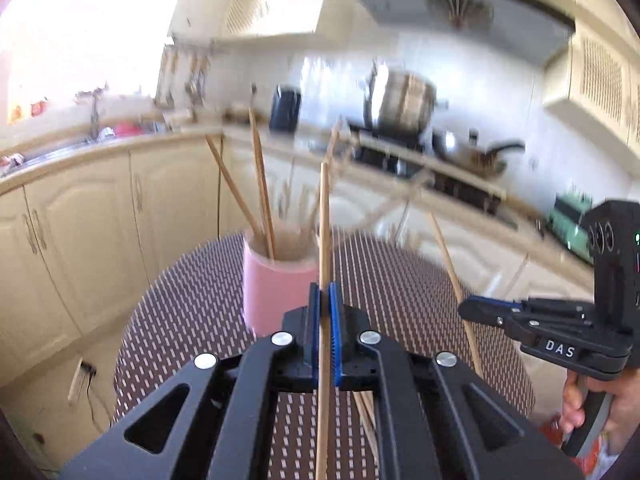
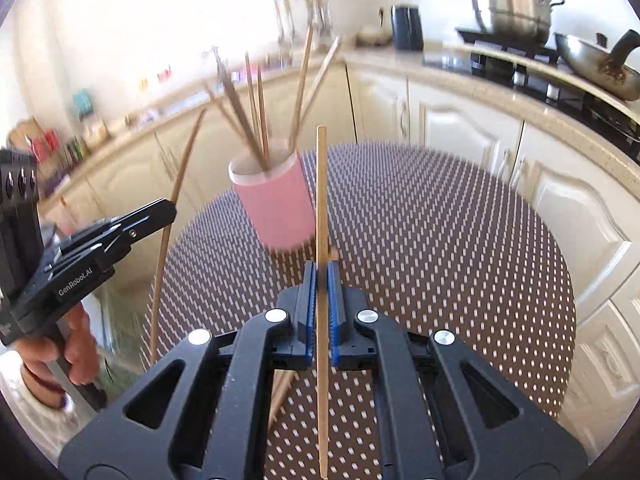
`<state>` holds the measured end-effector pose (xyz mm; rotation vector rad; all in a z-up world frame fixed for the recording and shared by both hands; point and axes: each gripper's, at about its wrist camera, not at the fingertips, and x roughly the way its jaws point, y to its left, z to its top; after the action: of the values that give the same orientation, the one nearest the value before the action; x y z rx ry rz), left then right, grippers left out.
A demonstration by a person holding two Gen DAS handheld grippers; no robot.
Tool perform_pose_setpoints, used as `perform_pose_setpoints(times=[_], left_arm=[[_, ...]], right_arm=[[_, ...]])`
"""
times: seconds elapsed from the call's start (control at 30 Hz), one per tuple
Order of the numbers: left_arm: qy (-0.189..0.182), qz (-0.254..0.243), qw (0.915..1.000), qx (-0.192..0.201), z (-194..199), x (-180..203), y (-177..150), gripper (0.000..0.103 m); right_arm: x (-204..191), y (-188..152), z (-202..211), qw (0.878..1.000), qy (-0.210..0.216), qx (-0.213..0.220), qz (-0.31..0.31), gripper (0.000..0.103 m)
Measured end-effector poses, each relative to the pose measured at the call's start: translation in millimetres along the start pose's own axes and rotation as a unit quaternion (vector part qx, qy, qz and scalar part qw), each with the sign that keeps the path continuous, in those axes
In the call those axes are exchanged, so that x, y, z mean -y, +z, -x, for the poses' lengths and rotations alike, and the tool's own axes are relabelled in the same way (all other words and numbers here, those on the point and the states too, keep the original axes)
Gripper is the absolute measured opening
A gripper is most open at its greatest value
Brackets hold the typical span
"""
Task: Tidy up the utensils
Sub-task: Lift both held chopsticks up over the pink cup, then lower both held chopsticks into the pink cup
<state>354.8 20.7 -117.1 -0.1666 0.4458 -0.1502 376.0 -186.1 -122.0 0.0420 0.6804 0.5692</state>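
A pink cup (image 1: pixel 276 292) stands on the round patterned table (image 1: pixel 180 320) and holds several wooden chopsticks (image 1: pixel 260 184). My left gripper (image 1: pixel 324 292) is shut on one upright chopstick (image 1: pixel 325 216), just right of and in front of the cup. My right gripper (image 2: pixel 320 276) is shut on another upright chopstick (image 2: pixel 321 200), just right of the cup (image 2: pixel 276 204). Each gripper shows in the other's view, the right one (image 1: pixel 466 310) with its chopstick (image 1: pixel 450 264), the left one (image 2: pixel 170 210) with its chopstick (image 2: pixel 176 200). More loose chopsticks (image 1: pixel 366 412) lie on the table under the grippers.
Cream kitchen cabinets (image 2: pixel 460 120) and a counter curve around the table. A stove with a steel pot (image 2: pixel 512 0) and a wok (image 2: pixel 592 64) is at the right. A sink (image 1: pixel 80 144) is at the left. A dark kettle (image 2: pixel 406 26) stands on the counter.
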Motion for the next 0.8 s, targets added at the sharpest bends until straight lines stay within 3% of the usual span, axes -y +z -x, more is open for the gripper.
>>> perform_pose_setpoints(times=[0.13, 0.33, 0.8], left_arm=[[-0.005, 0.011, 0.998, 0.062, 10, 3, 15, 0.005], [-0.004, 0.015, 0.9921, 0.124, 7, 1, 44, 0.005], [0.004, 0.059, 0.9769, 0.205, -44, -26, 100, 0.005]], right_arm=[[0, 16, 5, 0.998, 0.009, 0.058, -0.008, 0.006], [3, 47, 0, 0.99, 0.018, 0.138, -0.026, 0.006], [8, 117, -53, 0.962, 0.076, 0.263, -0.013, 0.006]])
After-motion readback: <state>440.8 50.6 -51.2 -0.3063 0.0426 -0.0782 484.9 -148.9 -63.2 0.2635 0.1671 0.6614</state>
